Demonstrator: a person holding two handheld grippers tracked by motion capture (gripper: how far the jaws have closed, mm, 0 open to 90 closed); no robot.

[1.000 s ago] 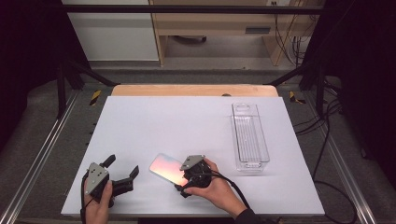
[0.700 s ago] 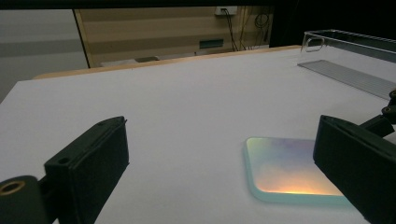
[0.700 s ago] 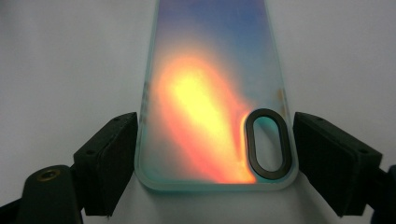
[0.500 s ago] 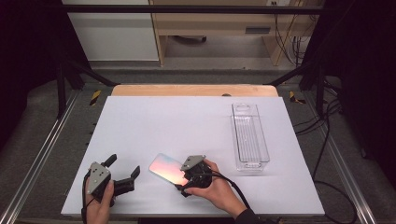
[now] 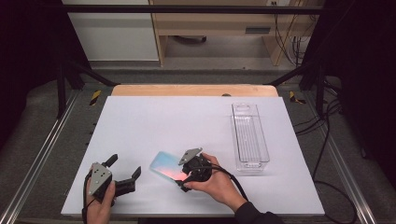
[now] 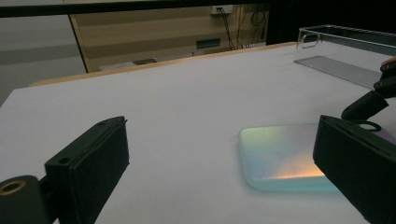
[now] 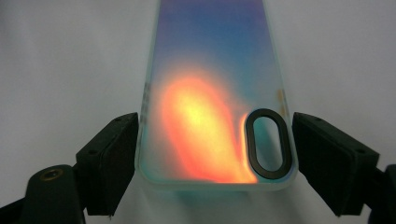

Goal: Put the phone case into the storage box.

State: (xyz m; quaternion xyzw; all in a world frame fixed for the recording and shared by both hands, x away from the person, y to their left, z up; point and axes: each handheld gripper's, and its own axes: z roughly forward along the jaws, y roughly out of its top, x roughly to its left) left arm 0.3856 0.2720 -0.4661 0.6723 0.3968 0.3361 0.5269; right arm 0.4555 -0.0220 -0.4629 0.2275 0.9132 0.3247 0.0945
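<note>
Left claw wide, empty, resting near front-left of white surface. Phone case flat at front centre. Right claw has just been closing, now clamps case's camera-hole end by side edges. Lift level, avoid twisting; clear bin well right.

Item count, as visible:

- Phone case: one, iridescent, with one oval camera cutout.
- Clear plastic tray: one.
- Gripper: two, a left gripper and a right gripper, each with two black jaws.
- Hands: two, one per gripper.
- White surface: one.
</note>
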